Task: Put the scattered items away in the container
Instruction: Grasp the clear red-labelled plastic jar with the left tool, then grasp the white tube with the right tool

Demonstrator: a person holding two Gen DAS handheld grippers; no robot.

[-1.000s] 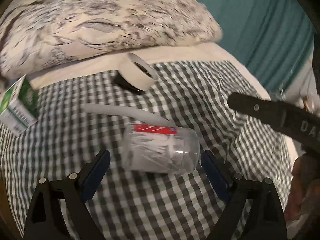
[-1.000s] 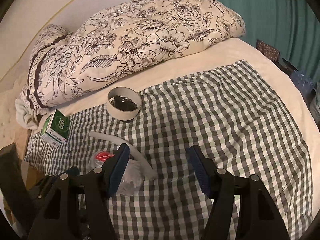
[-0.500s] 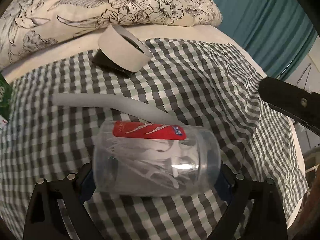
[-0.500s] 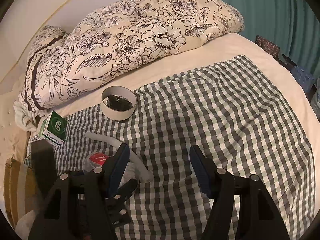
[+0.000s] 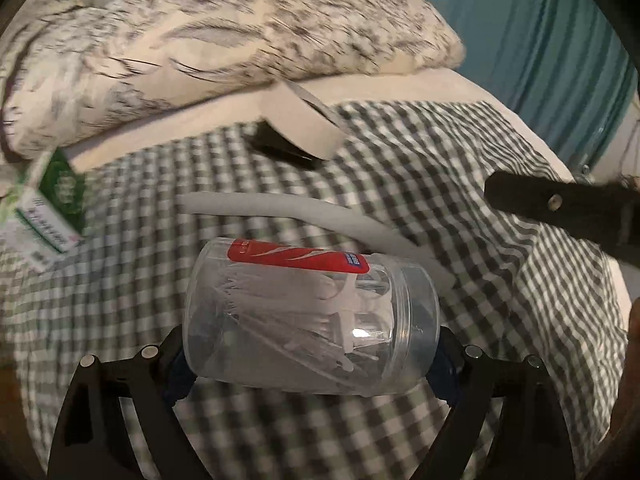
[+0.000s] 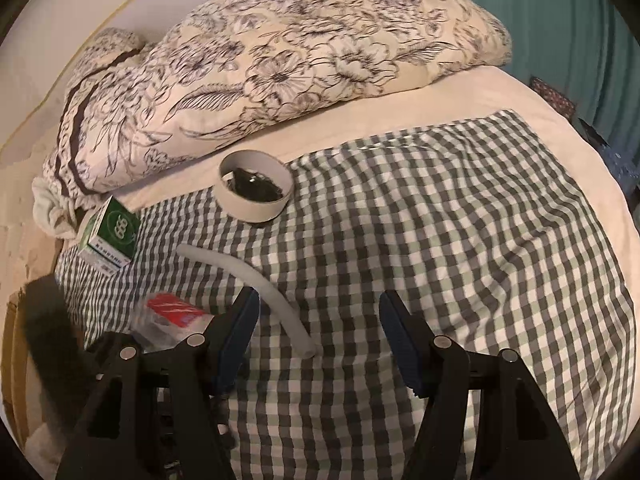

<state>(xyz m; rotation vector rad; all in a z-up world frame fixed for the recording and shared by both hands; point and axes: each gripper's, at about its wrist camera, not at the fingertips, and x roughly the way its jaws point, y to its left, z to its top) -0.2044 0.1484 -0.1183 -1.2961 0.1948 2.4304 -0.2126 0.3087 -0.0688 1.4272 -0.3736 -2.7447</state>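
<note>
Slippage worries me: my left gripper (image 5: 310, 354) is closing around the clear plastic jar (image 5: 310, 316) lying near-left on the checked cloth (image 6: 440, 240); its smooth curved ends could squirt out. Right gripper (image 6: 318, 334) hangs open, empty.

In the left wrist view the clear plastic jar with a red label (image 5: 312, 316) covers the blue pads of the left gripper (image 5: 310, 364), so contact cannot be told as its jaws close. That view is motion-blurred: the print on the green and white carton (image 5: 44, 208) is unreadable, and the dark object inside the round white container (image 5: 304, 128) cannot be identified. In the right wrist view, the right gripper's (image 6: 316, 340) left finger hides most of the jar.
</note>
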